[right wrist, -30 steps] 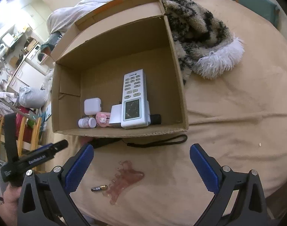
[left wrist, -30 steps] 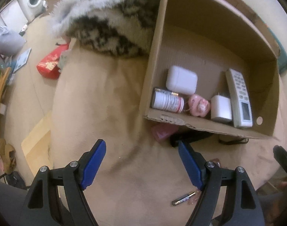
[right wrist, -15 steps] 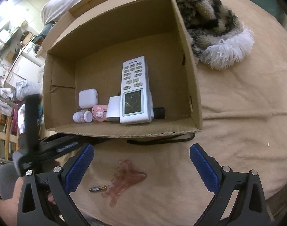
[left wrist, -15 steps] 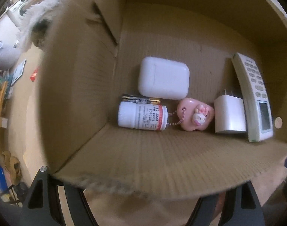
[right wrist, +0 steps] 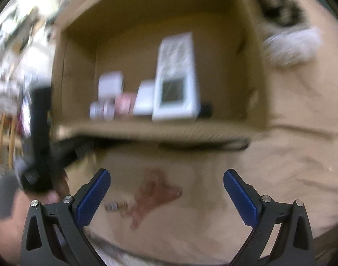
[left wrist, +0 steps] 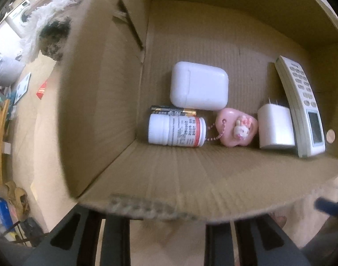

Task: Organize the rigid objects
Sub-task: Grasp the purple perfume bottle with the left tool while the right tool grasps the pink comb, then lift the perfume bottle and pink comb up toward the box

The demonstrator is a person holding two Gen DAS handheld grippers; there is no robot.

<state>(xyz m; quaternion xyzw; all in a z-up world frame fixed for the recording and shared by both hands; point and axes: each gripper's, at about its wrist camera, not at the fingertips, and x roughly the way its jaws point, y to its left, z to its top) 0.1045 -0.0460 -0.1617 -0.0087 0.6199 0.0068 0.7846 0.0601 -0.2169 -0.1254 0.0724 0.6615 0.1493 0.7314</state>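
Note:
An open cardboard box [left wrist: 191, 188] lies on a tan bedspread. Inside it are a white earbud case [left wrist: 199, 86], a pill bottle [left wrist: 176, 129], a battery [left wrist: 173, 110], a pink charm [left wrist: 235, 127], a white charger [left wrist: 275, 127] and a remote [left wrist: 302, 108]. My left gripper [right wrist: 80, 149] reaches under the box's near wall. Its jaws are closing, but the cardboard hides the fingertips and whatever lies between them. My right gripper [right wrist: 166, 173] hangs open above a reddish translucent piece [right wrist: 155, 195], with a loose battery [right wrist: 115, 206] beside it.
A furry black-and-white throw [right wrist: 288, 42] lies to the right of the box. A dark strap [right wrist: 204, 146] runs along the box's front edge. Floor clutter and a washing machine [left wrist: 22, 15] show past the bed's left edge.
My left gripper moved forward until the box wall covered its fingers, and its arms now stand closer together. My right gripper sank toward the reddish piece and stayed open.

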